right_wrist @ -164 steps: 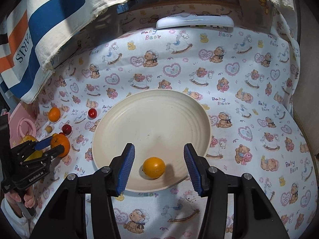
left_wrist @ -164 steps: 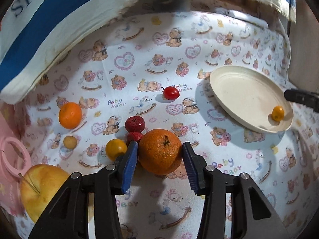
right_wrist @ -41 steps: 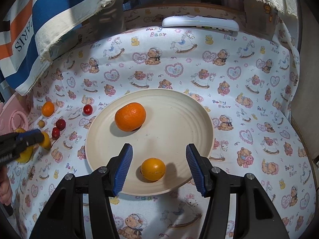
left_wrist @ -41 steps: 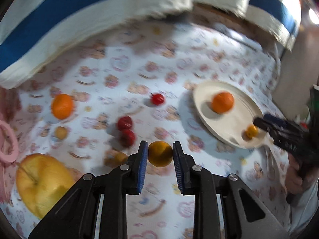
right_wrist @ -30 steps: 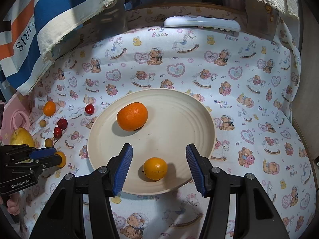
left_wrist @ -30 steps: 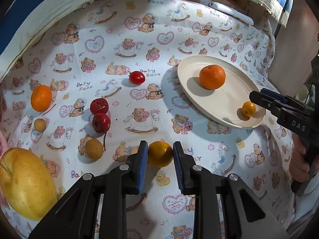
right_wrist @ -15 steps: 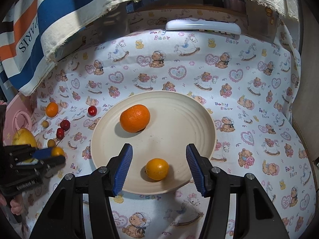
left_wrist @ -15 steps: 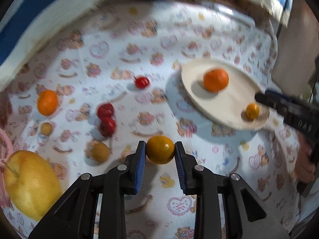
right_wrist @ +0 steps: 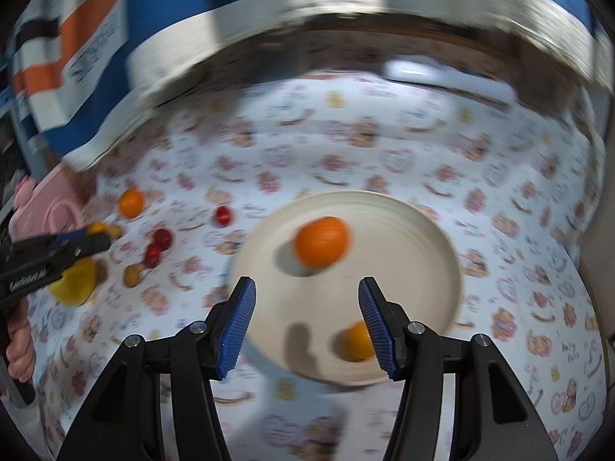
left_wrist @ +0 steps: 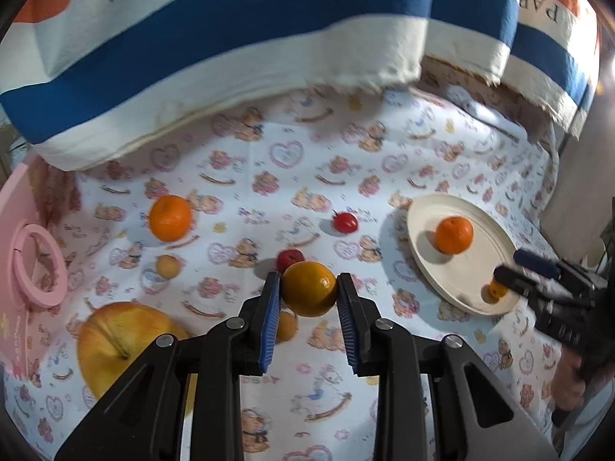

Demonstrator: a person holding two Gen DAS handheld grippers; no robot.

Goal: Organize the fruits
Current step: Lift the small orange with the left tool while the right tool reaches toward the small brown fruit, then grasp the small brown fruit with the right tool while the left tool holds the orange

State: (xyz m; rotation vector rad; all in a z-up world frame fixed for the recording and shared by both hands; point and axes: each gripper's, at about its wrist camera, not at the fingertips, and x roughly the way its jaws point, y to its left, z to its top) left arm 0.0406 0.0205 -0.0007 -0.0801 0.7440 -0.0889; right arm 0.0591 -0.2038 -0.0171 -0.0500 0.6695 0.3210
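Observation:
My left gripper (left_wrist: 309,299) is shut on a small yellow-orange citrus (left_wrist: 309,289) and holds it above the cloth, left of the cream plate (left_wrist: 423,257). The plate holds a tangerine (left_wrist: 453,234) and a small orange fruit (left_wrist: 496,289). My right gripper (right_wrist: 307,320) is open and empty, above the plate's near side (right_wrist: 269,299); the tangerine (right_wrist: 322,242) and the small fruit (right_wrist: 357,340) lie on the plate. On the cloth lie another tangerine (left_wrist: 170,218), a cherry tomato (left_wrist: 344,222), a red fruit (left_wrist: 290,258) and a big yellow apple (left_wrist: 123,340).
A striped blue, white and orange cloth (left_wrist: 230,38) hangs over the back. A pink object (left_wrist: 27,253) sits at the far left. Small tan fruits (left_wrist: 167,266) lie near the apple. The right view is motion-blurred; a white remote (right_wrist: 442,77) lies at the back.
My left gripper has lifted the citrus and tilted up and back. My right gripper has shifted left, so the small fruit now sits by its right finger.

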